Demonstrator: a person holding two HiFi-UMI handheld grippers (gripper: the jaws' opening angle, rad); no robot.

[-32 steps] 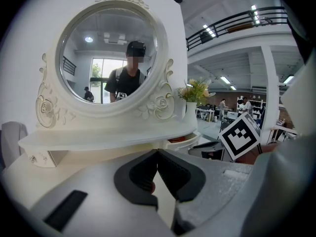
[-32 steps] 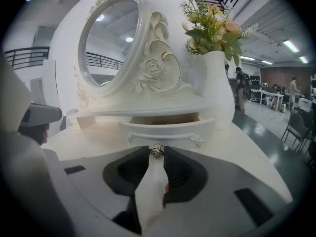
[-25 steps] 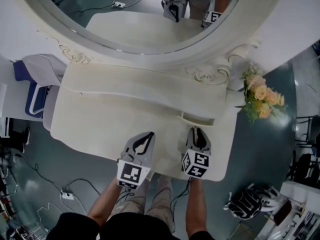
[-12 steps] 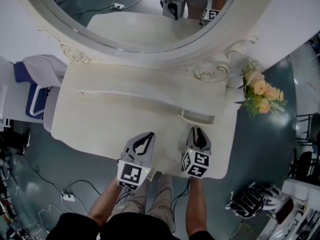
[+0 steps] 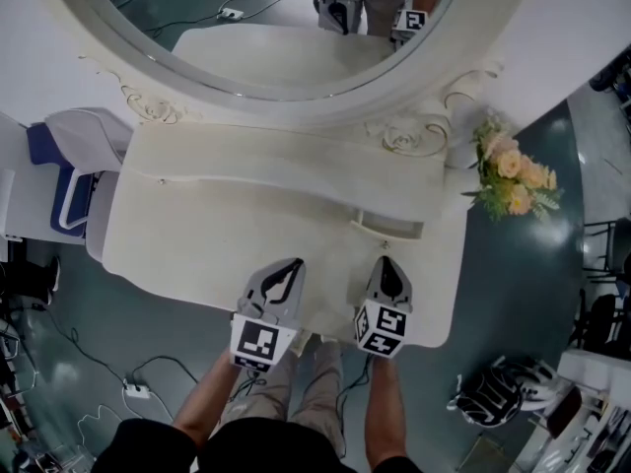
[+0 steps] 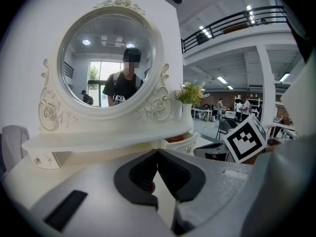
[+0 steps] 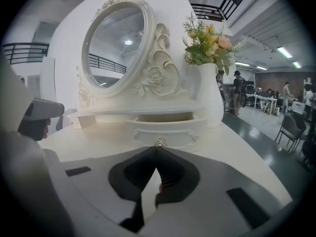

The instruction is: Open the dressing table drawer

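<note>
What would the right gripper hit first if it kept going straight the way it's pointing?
Most likely the metal knob on the partly open drawer, right ahead of the right gripper; the gap is hard to judge. Its jaws have just closed, with nothing between them.

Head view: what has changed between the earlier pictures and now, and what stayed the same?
The right gripper has just closed its tongs, with nothing between them; the small metal knob is just beyond their tips. The white curved drawer stays partly open, and the left gripper stays shut in place.
</note>
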